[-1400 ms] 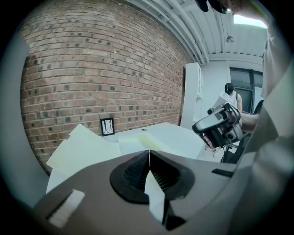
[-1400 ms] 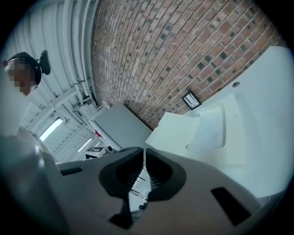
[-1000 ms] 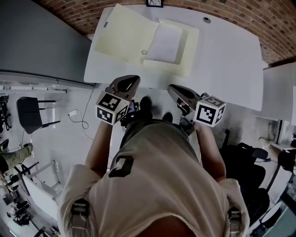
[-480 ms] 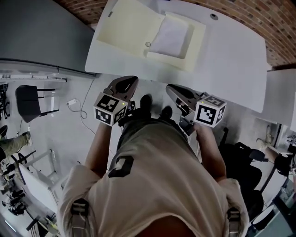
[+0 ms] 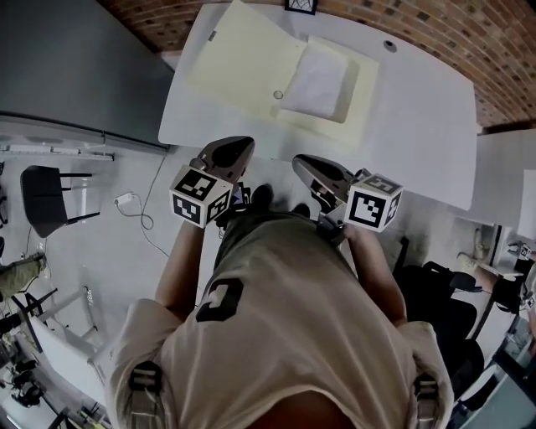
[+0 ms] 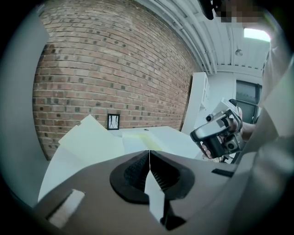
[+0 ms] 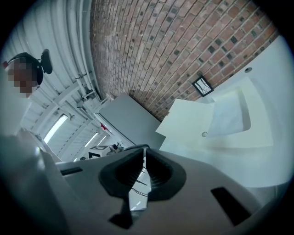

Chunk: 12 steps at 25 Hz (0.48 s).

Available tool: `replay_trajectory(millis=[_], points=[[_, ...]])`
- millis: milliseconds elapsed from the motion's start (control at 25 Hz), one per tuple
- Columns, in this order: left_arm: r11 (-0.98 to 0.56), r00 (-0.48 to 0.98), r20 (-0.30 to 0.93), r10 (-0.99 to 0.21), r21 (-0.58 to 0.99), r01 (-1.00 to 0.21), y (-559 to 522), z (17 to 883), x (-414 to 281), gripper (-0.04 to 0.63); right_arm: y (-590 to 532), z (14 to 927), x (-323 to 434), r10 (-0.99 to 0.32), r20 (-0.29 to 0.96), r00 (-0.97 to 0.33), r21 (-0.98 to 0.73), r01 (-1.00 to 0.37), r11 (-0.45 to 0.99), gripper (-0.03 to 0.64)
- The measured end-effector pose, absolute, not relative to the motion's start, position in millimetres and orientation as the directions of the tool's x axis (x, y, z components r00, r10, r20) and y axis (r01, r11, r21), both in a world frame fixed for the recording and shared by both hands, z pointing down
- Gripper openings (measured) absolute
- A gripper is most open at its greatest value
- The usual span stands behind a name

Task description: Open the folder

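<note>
The cream folder (image 5: 243, 59) lies open on the white table (image 5: 419, 117), its flap spread to the left, with a white sheet (image 5: 322, 80) in its right half. A small round clasp (image 5: 278, 95) sits near the fold. My left gripper (image 5: 239, 147) hovers at the table's near edge, shut and empty. The right gripper (image 5: 300, 161) hangs beside it, also shut with nothing held. In the left gripper view the closed jaws (image 6: 149, 151) point at the folder (image 6: 94, 137), with the right gripper (image 6: 220, 133) off to the side. From the right gripper (image 7: 144, 148), the folder (image 7: 193, 117) lies well ahead.
A grey cabinet (image 5: 75, 67) stands left of the table, and a brick wall (image 5: 469, 33) with a small framed picture (image 5: 301, 7) runs behind it. A chair (image 5: 46, 201) and a cable (image 5: 138, 209) are on the floor to the left, a black office chair (image 5: 444, 310) to the right.
Both grippers stay shut and have drifted a little, the right one towards the left. The head view has swung, so the table and folder sit further right in the picture.
</note>
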State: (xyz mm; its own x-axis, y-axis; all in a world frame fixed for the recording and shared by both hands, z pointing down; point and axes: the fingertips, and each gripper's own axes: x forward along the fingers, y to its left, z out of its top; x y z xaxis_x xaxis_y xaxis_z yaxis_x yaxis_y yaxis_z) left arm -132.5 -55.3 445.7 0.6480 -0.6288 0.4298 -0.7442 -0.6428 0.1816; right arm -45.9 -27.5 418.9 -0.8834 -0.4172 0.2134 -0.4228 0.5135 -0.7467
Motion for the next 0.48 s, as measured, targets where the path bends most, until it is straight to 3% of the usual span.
replay_trajectory(millis=[480], points=[[-0.714, 0.705, 0.439, -0.558, 0.178, -0.677, -71.2, 456.9, -155.4, 0.006, -48.4, 416.3, -77.1, -0.475, 0.226, -0.850, -0.741, -0.467, 0.482, 0.015]])
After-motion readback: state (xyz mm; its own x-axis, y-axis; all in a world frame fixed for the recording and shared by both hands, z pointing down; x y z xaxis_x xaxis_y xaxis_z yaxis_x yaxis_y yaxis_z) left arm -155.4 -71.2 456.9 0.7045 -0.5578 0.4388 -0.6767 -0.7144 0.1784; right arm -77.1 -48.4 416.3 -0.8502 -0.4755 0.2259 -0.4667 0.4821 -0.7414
